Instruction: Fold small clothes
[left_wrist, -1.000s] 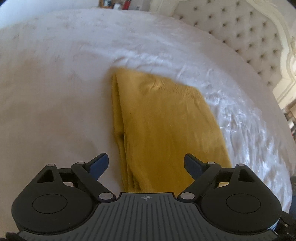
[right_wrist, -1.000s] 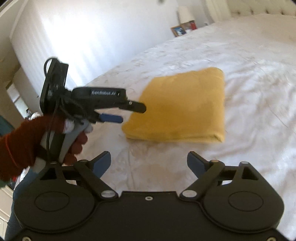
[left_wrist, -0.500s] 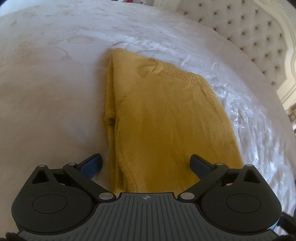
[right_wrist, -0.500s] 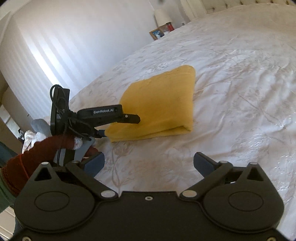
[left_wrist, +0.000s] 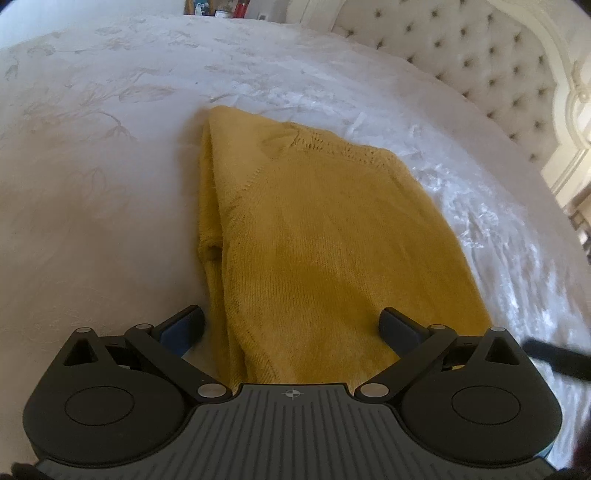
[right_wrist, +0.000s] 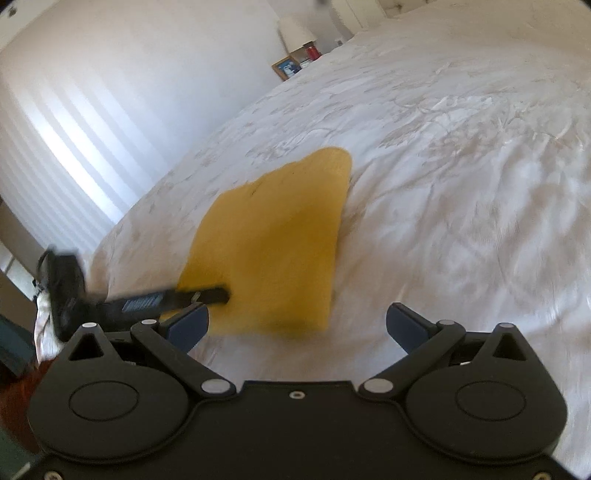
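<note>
Item: yellow knit garment (left_wrist: 325, 236), folded, flat on bed (left_wrist: 92, 184) | Left gripper (left_wrist: 291, 325): my jaws apart, straddling its near edge, empty | Right gripper (right_wrist: 297, 325): apart, empty, garment just ahead-left | Judgement: positioned for next fold.

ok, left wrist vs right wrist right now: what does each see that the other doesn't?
Left wrist only: the tufted headboard behind the bed, and the knit detail and stacked fold layers along the sweater's left edge.

Right wrist only: the striped white wall, a framed picture beside the bed, and the left gripper from the side, its tip over the sweater's near corner.

Both: the folded yellow sweater lying on the white bedspread, and each view's own jaws wide open with nothing clamped, the right gripper over bare bedspread.
</note>
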